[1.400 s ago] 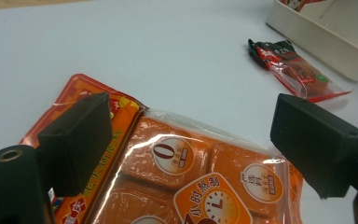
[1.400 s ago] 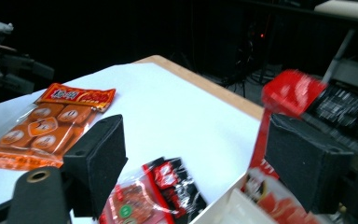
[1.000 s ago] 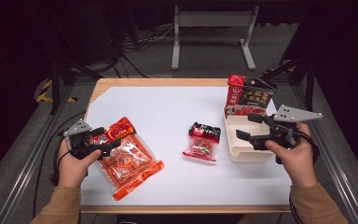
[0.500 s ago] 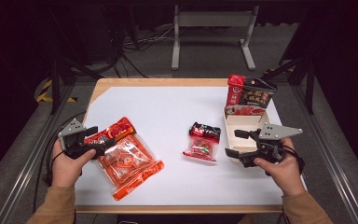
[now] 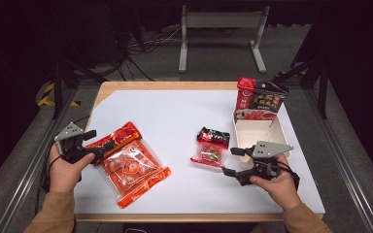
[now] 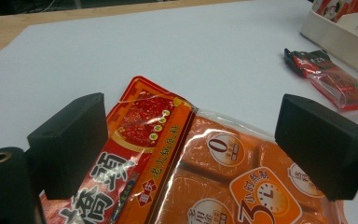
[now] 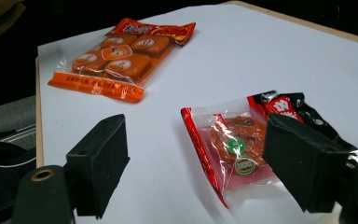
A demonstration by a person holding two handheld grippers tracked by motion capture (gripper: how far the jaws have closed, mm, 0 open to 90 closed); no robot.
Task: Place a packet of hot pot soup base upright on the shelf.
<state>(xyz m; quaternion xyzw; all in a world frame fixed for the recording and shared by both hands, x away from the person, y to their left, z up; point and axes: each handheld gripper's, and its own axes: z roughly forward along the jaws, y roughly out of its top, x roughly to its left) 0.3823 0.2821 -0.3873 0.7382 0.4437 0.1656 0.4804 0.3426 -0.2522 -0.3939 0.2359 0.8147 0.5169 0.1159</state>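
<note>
Lying flat on the white-covered table [image 5: 184,121], toward its left front: large clear-and-orange plastic packet of square soup-base blocks [image 5: 131,165], red printed header end pointing toward the left gripper [image 5: 99,144]. Straddling that header end, jaws spread wide, nothing clamped between them; in the left gripper view the header [image 6: 144,135] sitting in the gap with a black pad at each side, neither pad pressing the film as far as can be judged.

Resting near the table's middle, well apart from the big packet: small clear sachet with a red-and-black end and a green sticker [image 5: 211,148]. Hovering just beside its near right corner, the right gripper [image 5: 233,162], jaws likewise wide apart and empty; in the right gripper view the sachet [image 7: 242,140] lying between and ahead of the two pads.

Standing just behind that gripper, by the table's right edge: open cream cardboard tray [image 5: 257,131] with a red-and-black printed flap [image 5: 262,97] upright at its far end, looking empty inside.

Judging by this: approach step, both grippers lining up for pickups, probably for packing into the tray. Next calling for lowering onto thin film, closing on an edge or seam rather than the slippery flat face, then lifting without dragging.
</note>
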